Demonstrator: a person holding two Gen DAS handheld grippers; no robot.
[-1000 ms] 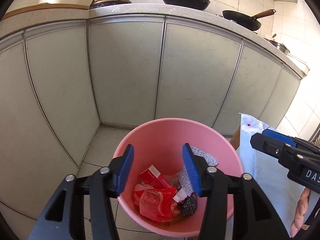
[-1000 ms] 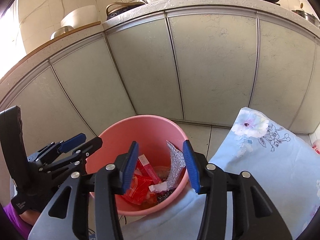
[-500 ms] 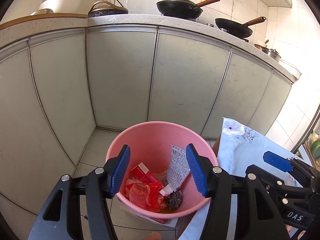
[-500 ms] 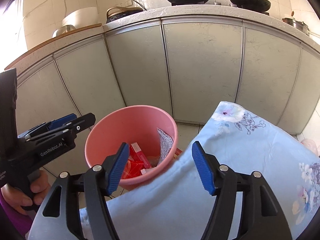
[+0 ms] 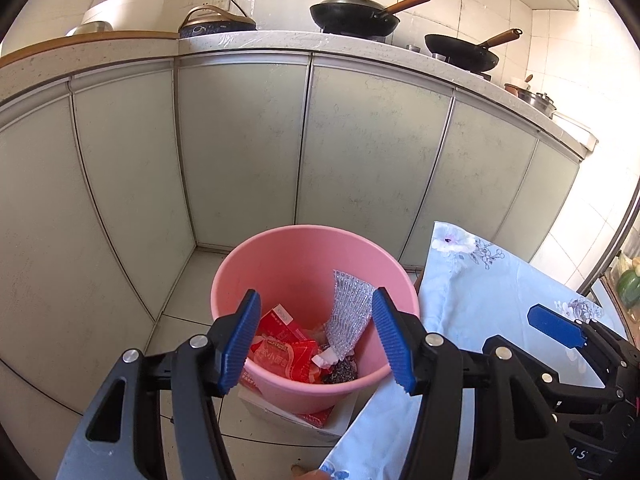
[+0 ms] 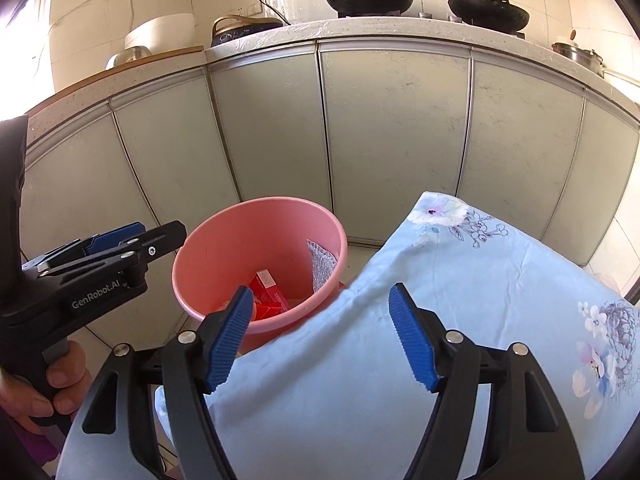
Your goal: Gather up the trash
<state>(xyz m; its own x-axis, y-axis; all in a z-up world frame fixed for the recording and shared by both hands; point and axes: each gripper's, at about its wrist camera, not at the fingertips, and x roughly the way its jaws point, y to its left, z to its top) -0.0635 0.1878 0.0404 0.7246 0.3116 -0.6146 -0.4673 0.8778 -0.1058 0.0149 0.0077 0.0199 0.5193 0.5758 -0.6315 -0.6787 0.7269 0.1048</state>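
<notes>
A pink bucket (image 5: 280,264) (image 6: 224,252) stands on the tiled floor beside the table corner. Inside lie red wrappers (image 5: 280,354) (image 6: 266,294), a silver bubble-wrap pouch (image 5: 348,312) (image 6: 320,264) and a dark steel scourer (image 5: 340,372). My left gripper (image 5: 318,340) hangs open above and short of the bucket, nothing between its blue pads. My right gripper (image 6: 320,338) is over the blue flowered tablecloth (image 6: 460,300), its jaws opening and empty. Each gripper shows in the other's view: the right gripper (image 5: 560,328) at the right edge, the left gripper (image 6: 116,248) at the left, held by a hand.
Grey-green cabinet doors (image 5: 240,140) curve behind the bucket under a speckled counter (image 5: 280,42) with two black woks (image 5: 354,14), a pot and a cooker. A white-and-red box (image 5: 304,416) lies under the bucket. The table's cloth (image 5: 480,300) borders the bucket's right side.
Both grippers drew back and up from over the bucket, which now looks smaller and farther. The right gripper came over the tablecloth and its jaws widened. The left jaws kept their width.
</notes>
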